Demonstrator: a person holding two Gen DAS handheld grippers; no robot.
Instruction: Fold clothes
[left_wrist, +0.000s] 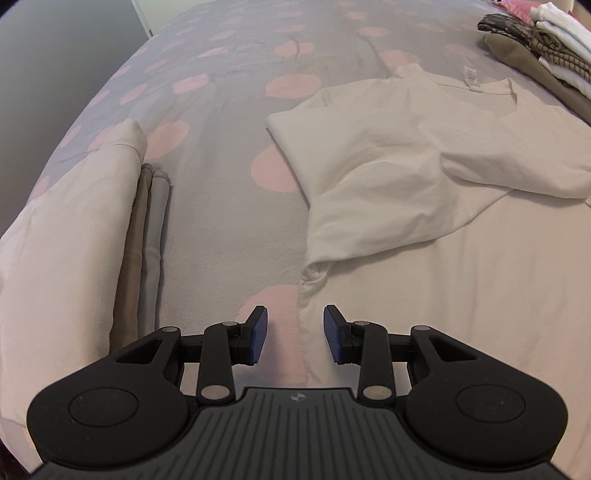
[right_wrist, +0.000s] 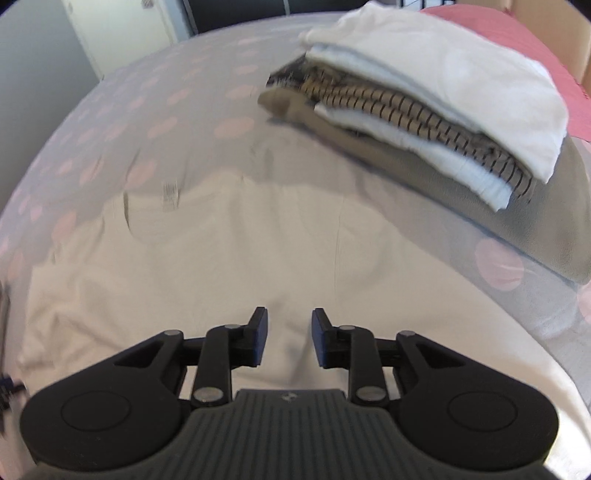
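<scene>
White T-shirt (left_wrist: 424, 155) spread flat on bed (left_wrist: 221, 184) for folding, sleeve tucked inward; left hand-held gripper (left_wrist: 295, 334) jaws apart straddling its side hem, right hand-held gripper (right_wrist: 286, 334) apart above fabric; folded stack (right_wrist: 424, 110) at 1 o'clock.

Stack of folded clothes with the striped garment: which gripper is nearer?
Right. The right gripper hovers over the white t-shirt with the stack close ahead-right; from the left gripper, the stack lies far off.

Left wrist camera sits low over the bed (left_wrist: 221, 206), looking forward past its fingers (left_wrist: 258, 336) along the white shirt's (left_wrist: 424, 184) side edge. Right wrist camera hovers close above the same shirt (right_wrist: 221, 258), facing the stack of folded clothes (right_wrist: 424, 110). Both views share shirt, stack (left_wrist: 546, 48) and bed (right_wrist: 122, 122).
</scene>
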